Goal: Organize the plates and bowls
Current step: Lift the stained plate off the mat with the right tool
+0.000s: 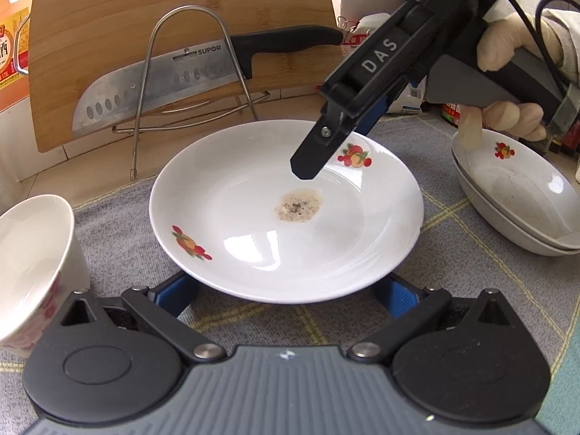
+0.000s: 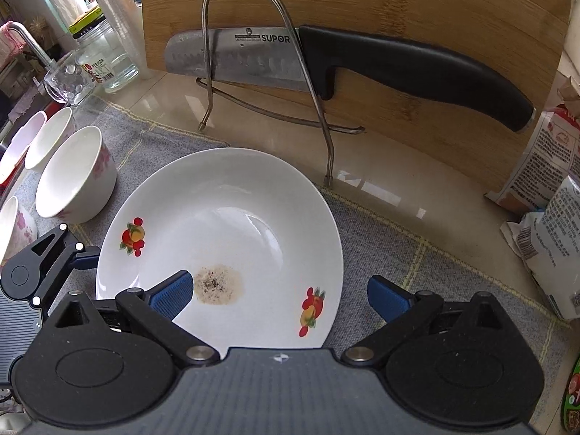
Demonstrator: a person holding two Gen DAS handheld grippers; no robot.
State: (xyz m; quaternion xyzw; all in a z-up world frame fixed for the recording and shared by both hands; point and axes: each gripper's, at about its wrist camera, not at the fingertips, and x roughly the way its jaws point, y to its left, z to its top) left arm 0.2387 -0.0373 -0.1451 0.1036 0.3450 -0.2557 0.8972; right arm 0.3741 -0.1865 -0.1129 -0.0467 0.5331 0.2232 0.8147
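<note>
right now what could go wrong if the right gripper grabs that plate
1. The plate is glossy and carries a brown residue patch; the open right gripper spans its rim, so a grip there might slip.
2. The open left gripper sits at the opposite rim, so the two could tug against each other.
3. A knife rests on the rack just behind; a swung plate might knock it.

"SUPOR" on knife; "DAS" on right gripper
</note>
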